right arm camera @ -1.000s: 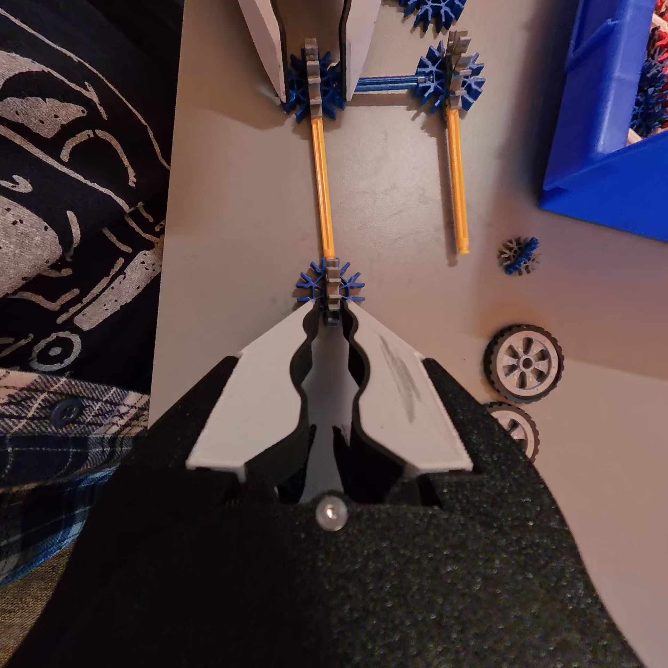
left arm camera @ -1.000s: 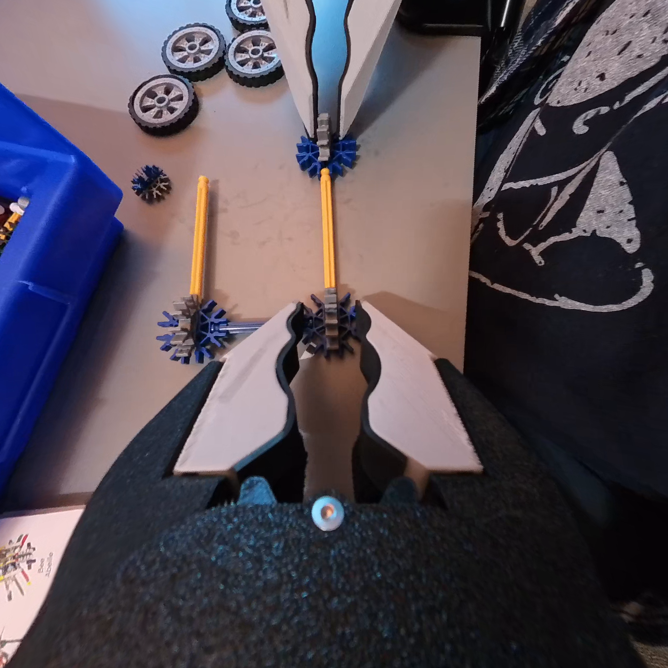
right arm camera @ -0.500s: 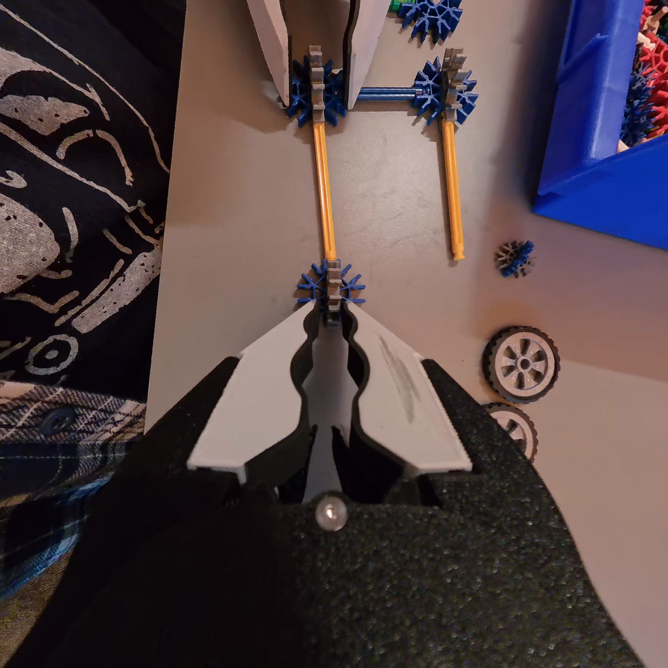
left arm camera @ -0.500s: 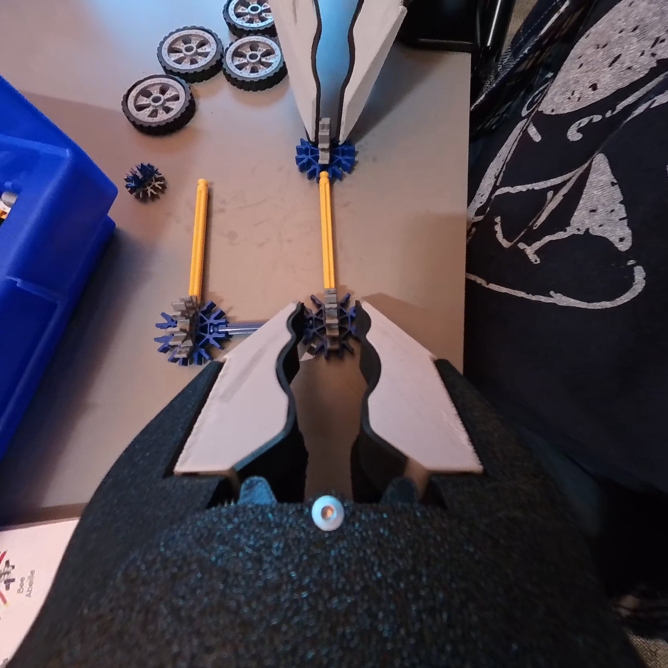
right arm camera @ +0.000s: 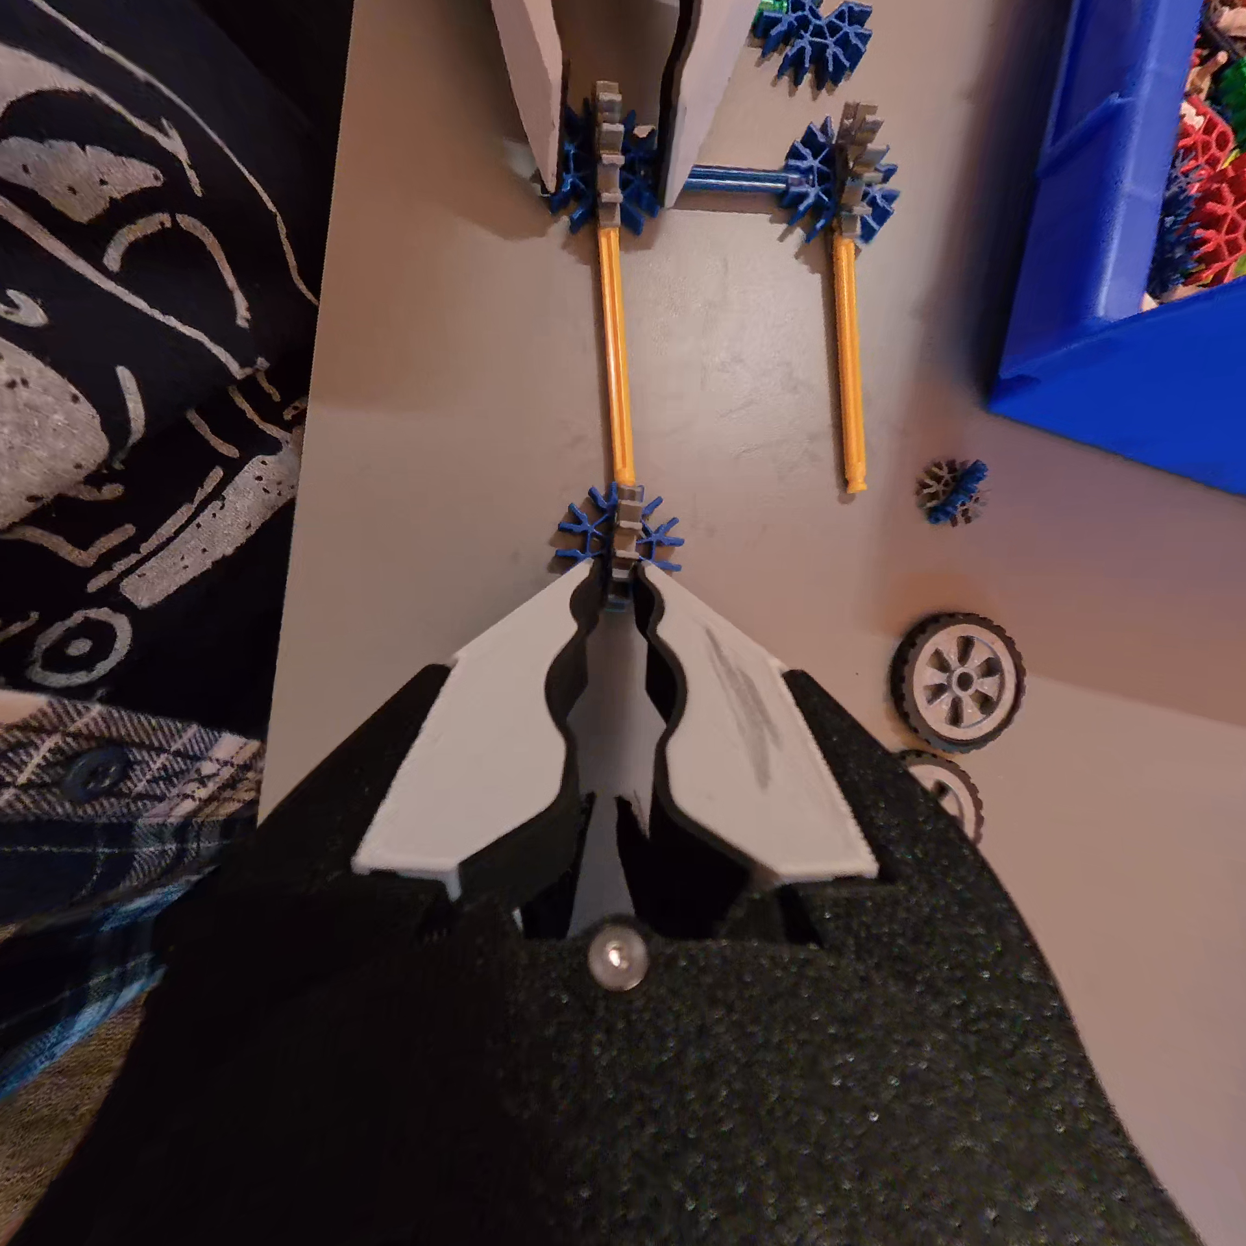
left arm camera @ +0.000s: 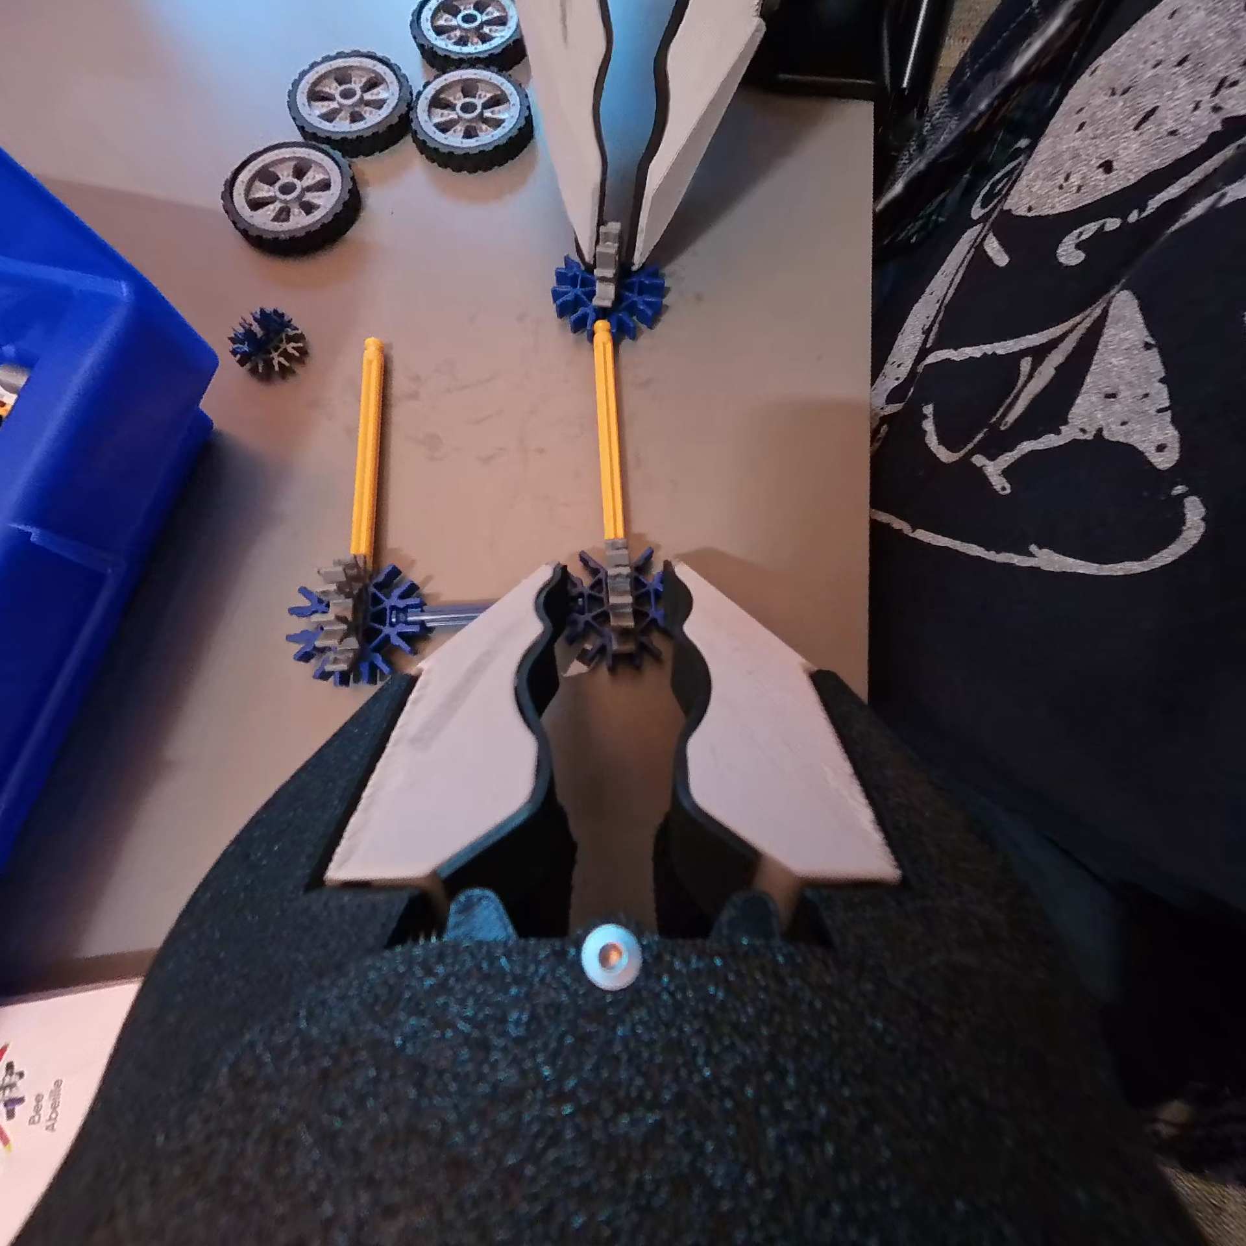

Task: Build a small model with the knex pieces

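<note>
— Left gripper [left arm camera: 615, 610] in its own wrist view: what sits between those grey fingers?

— A blue snowflake-shaped plastic connector with a grey toothed piece [left arm camera: 617, 610] across it; the jaws are closed against its two sides, on the grey tabletop [left arm camera: 742, 438] near the edge. A long yellow plastic rod [left arm camera: 608, 431] runs from it to a second blue-and-grey connector [left arm camera: 609, 283].

— Does the rod tip enter that far connector?

— It touches or nearly touches; I cannot tell if it is seated. The right gripper [left arm camera: 610, 236] pinches the far connector's grey piece, and its body is cut off at the top edge.

— What else?

— A short blue rod [left arm camera: 452, 615], partly hidden behind the left finger, leads to a third blue-and-grey connector [left arm camera: 354, 624] carrying a second yellow rod [left arm camera: 367, 445]. Beyond lie a small loose blue connector [left arm camera: 268, 340], four black-tyred grey wheels [left arm camera: 290, 199], a blue plastic bin [left arm camera: 87, 472] and a printed sheet's [left arm camera: 40, 1106] corner, both cut off.

— And the right wrist view?

— The right gripper [right arm camera: 619, 580] is clamped on the grey piece of its connector [right arm camera: 620, 532], jaws nearly together. The long yellow rod [right arm camera: 617, 357] meets it; the joint is hard to make out. Only here: the bin's [right arm camera: 1112, 377] red, green and blue parts, and another blue connector [right arm camera: 816, 40] at the top edge. Only two wheels [right arm camera: 957, 681] show. The left gripper [right arm camera: 610, 155] appears as two fingertips around its connector [right arm camera: 607, 172].
</note>
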`<state>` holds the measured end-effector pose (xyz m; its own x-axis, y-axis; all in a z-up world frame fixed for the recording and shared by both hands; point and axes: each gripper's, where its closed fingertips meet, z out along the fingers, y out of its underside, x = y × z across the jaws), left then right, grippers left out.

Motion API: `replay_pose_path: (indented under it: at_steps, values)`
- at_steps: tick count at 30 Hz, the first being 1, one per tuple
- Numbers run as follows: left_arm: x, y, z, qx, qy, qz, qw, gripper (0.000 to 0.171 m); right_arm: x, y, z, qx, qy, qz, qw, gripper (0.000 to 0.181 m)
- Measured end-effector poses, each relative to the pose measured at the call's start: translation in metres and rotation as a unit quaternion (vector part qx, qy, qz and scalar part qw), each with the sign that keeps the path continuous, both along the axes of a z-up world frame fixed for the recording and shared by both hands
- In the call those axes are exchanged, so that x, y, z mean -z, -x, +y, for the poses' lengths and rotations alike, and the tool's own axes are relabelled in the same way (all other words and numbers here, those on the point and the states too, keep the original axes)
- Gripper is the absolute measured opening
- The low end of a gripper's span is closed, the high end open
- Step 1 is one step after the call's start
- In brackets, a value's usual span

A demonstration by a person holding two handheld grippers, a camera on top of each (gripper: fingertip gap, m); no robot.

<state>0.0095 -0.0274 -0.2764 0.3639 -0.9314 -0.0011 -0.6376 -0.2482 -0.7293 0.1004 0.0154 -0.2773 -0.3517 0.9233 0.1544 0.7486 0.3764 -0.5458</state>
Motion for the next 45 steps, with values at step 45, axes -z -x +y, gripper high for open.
replay_pose_path:
  at_steps: [45]
  values:
    - [0.0, -0.004, 0.0, 0.007, -0.002, -0.007, 1.0, 0.025, -0.003, 0.012, -0.004, -0.023, -0.03, -0.039, 0.999, 0.005]
